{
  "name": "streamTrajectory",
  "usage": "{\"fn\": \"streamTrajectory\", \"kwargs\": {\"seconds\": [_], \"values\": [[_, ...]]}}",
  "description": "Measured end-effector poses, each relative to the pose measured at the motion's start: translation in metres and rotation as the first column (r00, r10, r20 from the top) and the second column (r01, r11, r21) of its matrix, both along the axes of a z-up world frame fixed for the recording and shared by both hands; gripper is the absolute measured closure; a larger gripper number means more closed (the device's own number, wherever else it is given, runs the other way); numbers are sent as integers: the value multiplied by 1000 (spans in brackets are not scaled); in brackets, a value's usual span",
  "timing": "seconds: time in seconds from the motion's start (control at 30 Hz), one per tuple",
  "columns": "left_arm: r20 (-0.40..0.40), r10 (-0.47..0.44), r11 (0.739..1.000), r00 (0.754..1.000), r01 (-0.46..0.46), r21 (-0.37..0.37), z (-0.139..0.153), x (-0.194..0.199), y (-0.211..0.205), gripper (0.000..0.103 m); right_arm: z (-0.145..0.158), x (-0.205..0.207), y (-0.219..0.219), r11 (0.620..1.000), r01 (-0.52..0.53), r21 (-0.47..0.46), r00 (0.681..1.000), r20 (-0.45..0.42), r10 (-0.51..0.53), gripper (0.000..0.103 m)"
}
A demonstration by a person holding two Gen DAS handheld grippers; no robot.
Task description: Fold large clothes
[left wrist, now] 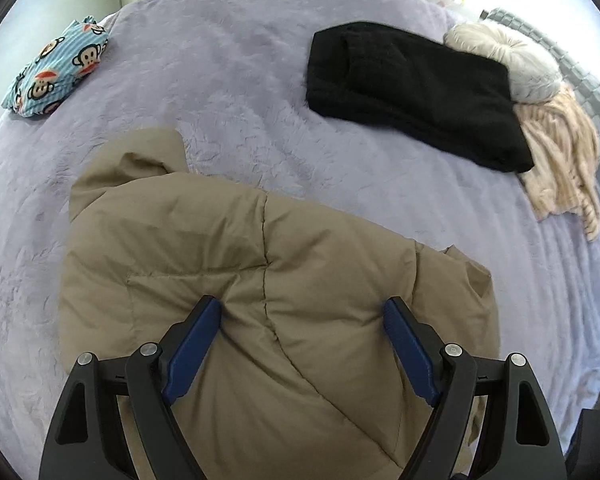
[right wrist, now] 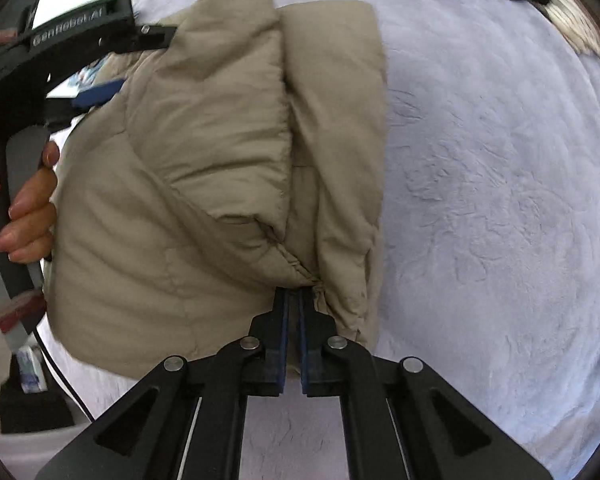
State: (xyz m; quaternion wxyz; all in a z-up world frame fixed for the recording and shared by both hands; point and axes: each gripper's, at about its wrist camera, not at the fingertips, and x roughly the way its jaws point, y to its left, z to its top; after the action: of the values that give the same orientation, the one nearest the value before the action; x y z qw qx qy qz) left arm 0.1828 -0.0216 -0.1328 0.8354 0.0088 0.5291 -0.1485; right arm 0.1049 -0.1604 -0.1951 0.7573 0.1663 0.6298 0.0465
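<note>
— On the lavender bedspread (left wrist: 236,92), from the left wrist view, what lies under the left gripper (left wrist: 302,312)?

— A tan puffer jacket (left wrist: 204,248), bunched near the bed's front edge. The jaws stand spread wide, both blue pads over the padded cloth and clamping nothing.

— And further off?

— A folded black garment (left wrist: 412,92) lies well apart toward the far right, touching a pale grey bundle (left wrist: 512,60) and a beige ribbed knit (left wrist: 560,152). A blue monkey-print piece (left wrist: 56,72) sits at the far left.

— From the right wrist view?

— The right gripper (right wrist: 293,300) has its jaws pressed together, pinching a gathered edge of the tan puffer jacket (right wrist: 188,168), which is doubled over itself. At the left, a hand (right wrist: 28,208) grips the other tool's handle beside the jacket.
</note>
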Motion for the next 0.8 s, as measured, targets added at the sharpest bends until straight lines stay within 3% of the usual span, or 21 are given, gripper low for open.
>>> {"fn": "streamTrajectory", "kwargs": {"seconds": [0.2,0.47,0.8], "values": [[-2,-3,999,1000,3,-32,22,-22,22,19,5,-1,9,1000,-6,9,1000,-23,6,101],[1,40,999,999,-40,-16,50,-95,79,19,21,-16,7,1000,9,8,999,-53,-8,100],[-139,138,990,981,-139,3,23,-171,140,19,44,-39,25,1000,2,-20,997,-75,-3,96]]}}
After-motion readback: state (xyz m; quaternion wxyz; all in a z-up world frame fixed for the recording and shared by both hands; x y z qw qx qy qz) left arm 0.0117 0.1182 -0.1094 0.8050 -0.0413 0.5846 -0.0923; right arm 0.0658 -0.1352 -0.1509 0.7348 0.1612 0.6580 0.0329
